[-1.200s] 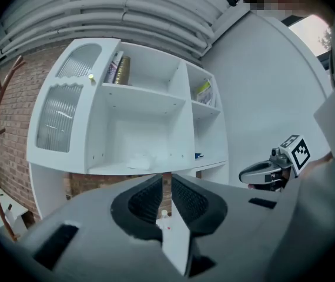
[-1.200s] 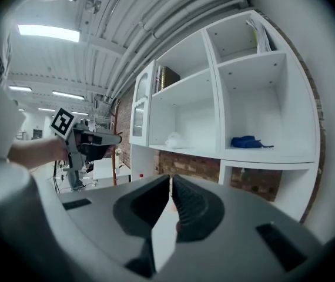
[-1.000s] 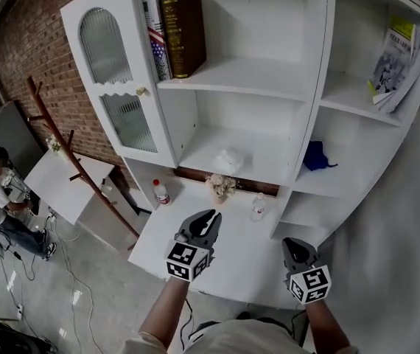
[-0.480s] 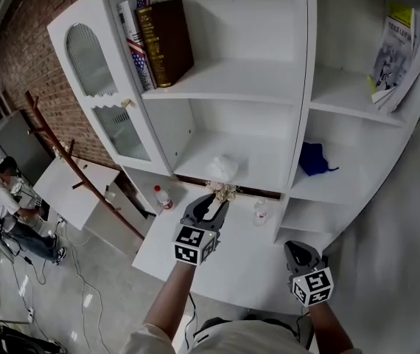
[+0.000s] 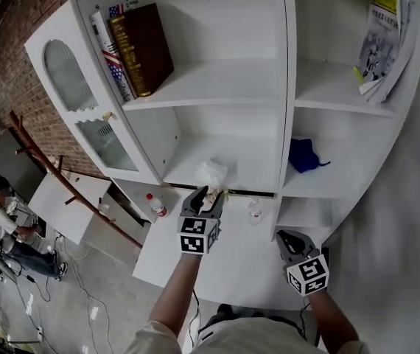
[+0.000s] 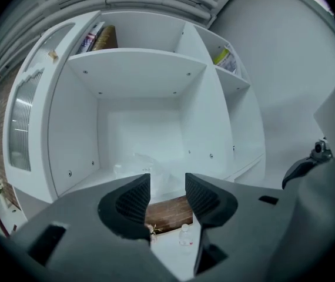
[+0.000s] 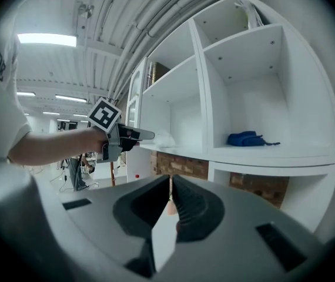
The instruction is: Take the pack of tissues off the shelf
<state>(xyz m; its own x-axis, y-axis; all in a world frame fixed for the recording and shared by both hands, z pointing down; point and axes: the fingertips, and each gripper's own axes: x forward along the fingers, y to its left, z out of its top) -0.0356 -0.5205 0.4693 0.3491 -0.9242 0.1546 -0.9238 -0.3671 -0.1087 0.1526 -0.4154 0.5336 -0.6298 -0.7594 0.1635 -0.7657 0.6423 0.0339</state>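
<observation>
The pack of tissues (image 5: pixel 214 172), white and crinkly, lies on the lower middle shelf (image 5: pixel 247 161) of the white cabinet. My left gripper (image 5: pixel 204 195) is held just below and in front of it, pointing at it. Its jaws are opening and nothing is between them. In the left gripper view the pack (image 6: pixel 150 166) shows beyond the gap of that gripper (image 6: pixel 167 187). My right gripper (image 5: pixel 284 236) hangs low on the right over the white counter (image 5: pixel 232 264), away from the shelf. The right gripper view has this gripper (image 7: pixel 170 184) shut and empty, with the left gripper (image 7: pixel 138 135) near the pack (image 7: pixel 164 138).
Books (image 5: pixel 133 50) stand on the upper shelf and magazines (image 5: pixel 383 35) lean at top right. A blue cloth (image 5: pixel 303 155) lies in the right compartment. A red-capped bottle (image 5: pixel 155 205) and a clear bottle (image 5: pixel 254 211) stand on the counter. The glazed door (image 5: pixel 77 102) is swung open on the left.
My left gripper has risen from over the counter towards the shelf with the pack, and its jaws have parted. The right gripper has barely moved.
</observation>
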